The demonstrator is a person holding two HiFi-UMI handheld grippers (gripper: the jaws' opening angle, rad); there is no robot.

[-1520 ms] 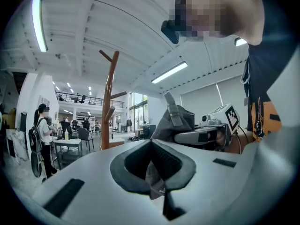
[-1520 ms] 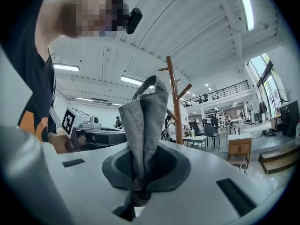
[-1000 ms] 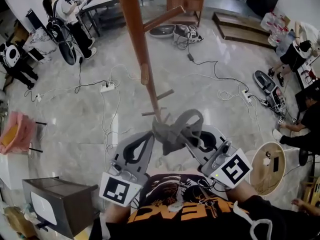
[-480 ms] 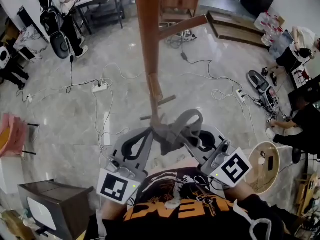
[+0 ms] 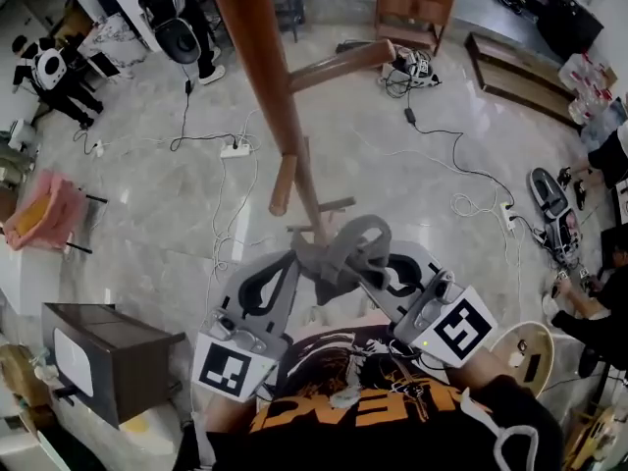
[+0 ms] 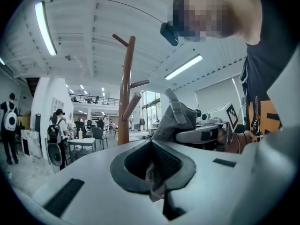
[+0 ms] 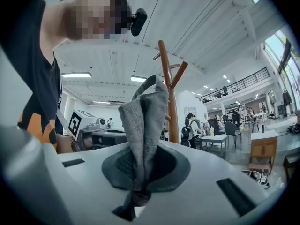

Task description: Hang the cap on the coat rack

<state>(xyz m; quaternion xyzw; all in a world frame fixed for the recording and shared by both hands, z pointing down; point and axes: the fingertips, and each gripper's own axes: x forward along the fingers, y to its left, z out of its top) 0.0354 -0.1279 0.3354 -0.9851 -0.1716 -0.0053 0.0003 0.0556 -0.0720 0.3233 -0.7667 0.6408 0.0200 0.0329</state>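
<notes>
Closest to the camera, a person in a black shirt with orange print (image 5: 343, 405) holds a gripper in each hand, the square-marker cubes (image 5: 233, 368) at the rear ends nearest the chest. The left gripper (image 5: 292, 261) and the right gripper (image 5: 371, 263) point away from the body and angle in toward each other, with a gray cap (image 5: 343, 255) stretched between their tips.

In the left gripper view, the left gripper's (image 6: 157, 184) jaws are pressed together on a fold of the cap's fabric (image 6: 178, 118). In the right gripper view, the right gripper's (image 7: 135, 198) jaws are likewise clamped tight, pinching a thick pleat of the cap (image 7: 145, 125), which rises upright from them with its strap looping over the top.

The cap hangs in the air just in front of the wooden coat rack (image 5: 257, 62), on none of its pegs. One short peg (image 5: 283, 184) angles down from the pole just beyond the cap, and a longer peg (image 5: 339, 65) juts out higher up. Both gripper views show the rack (image 6: 125, 95) (image 7: 168, 97) standing beyond the cap.

A pale marble floor (image 5: 147, 224) lies below, crossed by cables and a white power strip (image 5: 235, 149). A dark box (image 5: 108, 356) sits at the person's left, and a wooden cabinet (image 5: 414, 3) stands farther off.
</notes>
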